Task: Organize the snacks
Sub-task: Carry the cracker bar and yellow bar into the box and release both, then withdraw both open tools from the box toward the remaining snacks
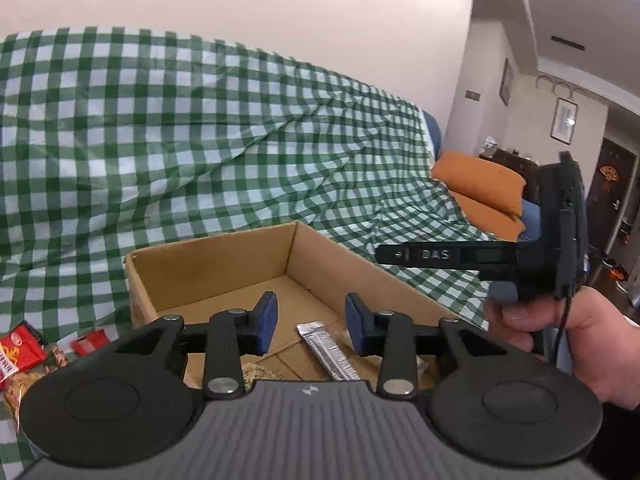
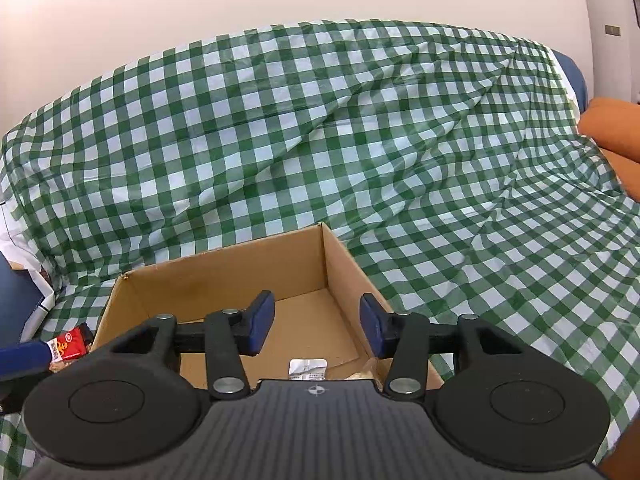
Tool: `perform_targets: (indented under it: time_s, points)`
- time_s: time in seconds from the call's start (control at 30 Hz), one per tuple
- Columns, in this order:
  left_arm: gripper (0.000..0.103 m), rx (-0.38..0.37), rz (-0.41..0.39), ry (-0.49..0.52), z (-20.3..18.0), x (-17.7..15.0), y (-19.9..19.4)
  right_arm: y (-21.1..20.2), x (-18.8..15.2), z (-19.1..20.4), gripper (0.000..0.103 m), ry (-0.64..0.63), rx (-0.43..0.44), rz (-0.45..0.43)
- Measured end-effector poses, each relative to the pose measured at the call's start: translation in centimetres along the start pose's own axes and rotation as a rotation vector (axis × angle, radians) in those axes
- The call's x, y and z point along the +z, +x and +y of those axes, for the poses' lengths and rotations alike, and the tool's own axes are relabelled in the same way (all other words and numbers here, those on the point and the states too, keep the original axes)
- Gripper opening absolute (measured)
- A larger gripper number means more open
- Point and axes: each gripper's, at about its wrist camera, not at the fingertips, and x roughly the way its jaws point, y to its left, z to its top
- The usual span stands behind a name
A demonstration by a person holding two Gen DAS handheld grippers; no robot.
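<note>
An open cardboard box [image 1: 224,256] stands on a green checked cloth. A silver foil snack packet [image 1: 328,350] lies on its floor, with a clear packet of pale snacks [image 1: 256,372] beside it. My left gripper [image 1: 311,322] hovers over the box's near side, open, nothing between its blue pads. In the right wrist view the same box [image 2: 224,276] lies ahead, and the silver packet [image 2: 308,368] shows just past the gripper body. My right gripper [image 2: 316,326] is open and holds nothing. A hand [image 1: 560,344] carries the right gripper at the right of the left wrist view.
Red snack packets [image 1: 20,350] and a clear bag of snacks lie on the cloth left of the box; one red packet [image 2: 68,344] shows in the right wrist view. The checked cloth [image 1: 200,140] drapes a sofa behind. An orange cushion [image 1: 480,180] lies at the right.
</note>
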Motion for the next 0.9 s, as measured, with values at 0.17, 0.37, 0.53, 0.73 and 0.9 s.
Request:
perform_targets:
  time_s: [0.17,0.37,0.53,0.73,0.9]
  points:
    - [0.041,0.033,0.009,-0.023,1.0,0.4,-0.4,0.2,-0.1,0.2,0.051,-0.004,-0.005,0.010]
    - [0.041,0.066,0.013,-0.030,1.5,0.5,-0.6,0.3,-0.2,0.8,0.057,-0.018,0.004,0.014]
    - [0.041,0.078,0.013,-0.043,2.0,0.6,-0.7,0.3,-0.3,1.3,0.059,-0.039,0.012,0.015]
    - [0.041,0.104,0.007,-0.047,2.1,0.7,-0.8,0.3,-0.4,1.5,0.059,-0.053,0.017,0.020]
    - [0.041,0.141,-0.009,-0.034,2.1,0.6,-0.9,0.3,-0.4,1.7,0.060,-0.062,0.018,0.024]
